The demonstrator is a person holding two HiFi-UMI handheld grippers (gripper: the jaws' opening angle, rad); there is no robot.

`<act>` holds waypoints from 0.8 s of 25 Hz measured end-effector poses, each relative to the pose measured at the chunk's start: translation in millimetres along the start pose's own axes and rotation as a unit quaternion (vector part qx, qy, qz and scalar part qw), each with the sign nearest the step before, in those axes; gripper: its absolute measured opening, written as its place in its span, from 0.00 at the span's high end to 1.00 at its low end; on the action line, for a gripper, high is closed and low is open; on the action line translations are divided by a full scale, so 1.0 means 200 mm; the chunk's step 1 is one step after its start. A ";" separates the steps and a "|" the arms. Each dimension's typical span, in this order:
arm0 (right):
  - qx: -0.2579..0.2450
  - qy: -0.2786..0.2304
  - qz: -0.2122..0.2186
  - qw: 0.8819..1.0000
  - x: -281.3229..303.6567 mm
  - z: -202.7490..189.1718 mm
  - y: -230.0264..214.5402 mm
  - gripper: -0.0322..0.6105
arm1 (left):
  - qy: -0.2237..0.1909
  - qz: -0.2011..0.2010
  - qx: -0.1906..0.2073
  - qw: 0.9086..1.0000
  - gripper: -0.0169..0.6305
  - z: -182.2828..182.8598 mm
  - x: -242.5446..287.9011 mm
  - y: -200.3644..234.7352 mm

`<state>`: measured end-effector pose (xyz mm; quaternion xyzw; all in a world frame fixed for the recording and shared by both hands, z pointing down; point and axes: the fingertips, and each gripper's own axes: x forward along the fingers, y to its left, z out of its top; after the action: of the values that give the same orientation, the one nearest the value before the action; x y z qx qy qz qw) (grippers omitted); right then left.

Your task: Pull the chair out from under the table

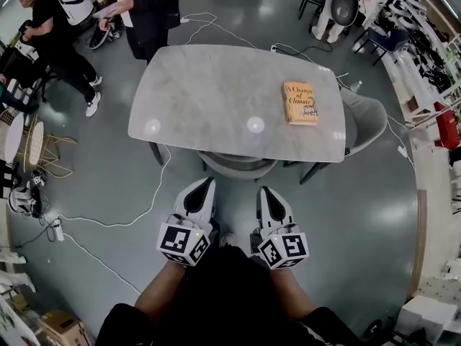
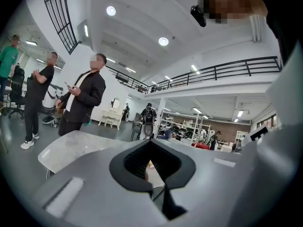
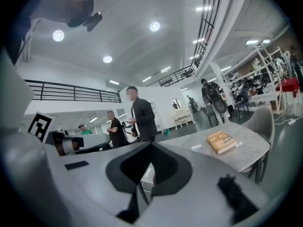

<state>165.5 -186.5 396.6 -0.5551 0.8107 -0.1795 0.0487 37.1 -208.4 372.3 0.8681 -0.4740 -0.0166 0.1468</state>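
left gripper (image 1: 204, 184): seemingly closed | right gripper (image 1: 265, 192): closed | both pointing forward

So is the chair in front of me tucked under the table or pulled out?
Tucked in: of the chair only a curved back shows past the table edge.

Orange book (image 1: 300, 103) far right, white cables (image 1: 115, 220) across the grey floor (image 1: 360, 215) near left, two people (image 1: 54, 42) far left.
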 end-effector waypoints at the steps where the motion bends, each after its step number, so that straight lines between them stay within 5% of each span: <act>1: 0.000 0.002 -0.002 1.000 0.03 0.00 -0.01 0.93 | 0.001 -0.002 0.000 1.000 0.96 0.00 0.03 0.02; 11: -0.013 0.022 -0.017 1.000 0.32 0.00 -0.09 0.93 | 0.017 -0.014 0.003 1.000 0.96 0.06 0.26 0.21; 20: -0.018 0.076 -0.017 0.997 0.55 -0.19 -0.15 0.92 | 0.037 -0.021 -0.001 0.999 0.96 0.04 0.44 0.39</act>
<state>140.3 -288.3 456.2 -0.5541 0.8058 -0.2072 -0.0264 20.2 -321.8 395.5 0.8775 -0.4502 0.0125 0.1647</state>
